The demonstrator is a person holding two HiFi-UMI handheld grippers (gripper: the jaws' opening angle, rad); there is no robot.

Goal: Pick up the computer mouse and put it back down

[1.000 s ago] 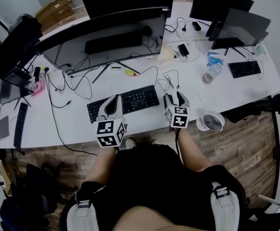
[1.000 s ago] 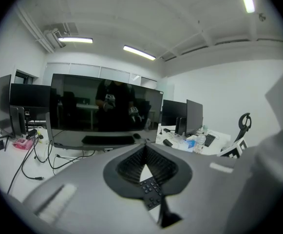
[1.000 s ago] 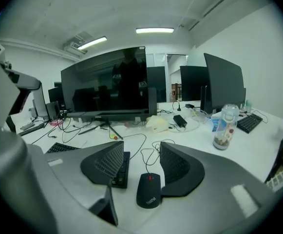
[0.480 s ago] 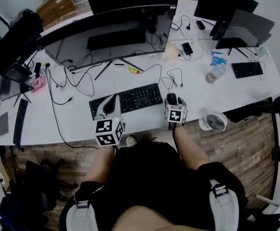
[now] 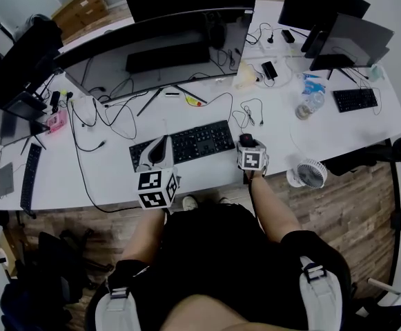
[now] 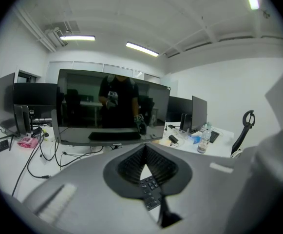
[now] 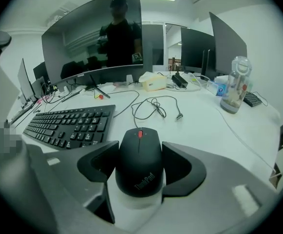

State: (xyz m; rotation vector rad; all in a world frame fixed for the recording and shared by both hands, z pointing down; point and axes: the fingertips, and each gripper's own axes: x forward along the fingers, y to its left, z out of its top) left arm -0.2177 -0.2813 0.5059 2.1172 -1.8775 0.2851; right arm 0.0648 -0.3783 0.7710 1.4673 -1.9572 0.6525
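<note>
Since a second ago the right gripper [image 5: 248,146] has been lowered to the white desk [image 5: 207,174], and its jaws have just been opening; they are now spread wide, one to each side of the black computer mouse [image 7: 140,160], which is framed between them but not clamped (whether the pads brush its flanks cannot be told); the mouse is seen lying flat on the desk, just right of the black keyboard [image 5: 190,142] and near the front edge, its red scroll wheel turned away from the gripper toward a loose coiled cable [image 7: 153,104]; the left gripper [image 5: 159,147] is held over the keyboard's left end, hardly shifted, its jaw tips brought together with nothing caught between them, keys being glimpsed through the gap behind the tips; a curved monitor [image 5: 152,47] is stood behind the keyboard, and a small white fan [image 5: 309,173] is seen at the desk's front edge, to the right of the mouse.
</note>
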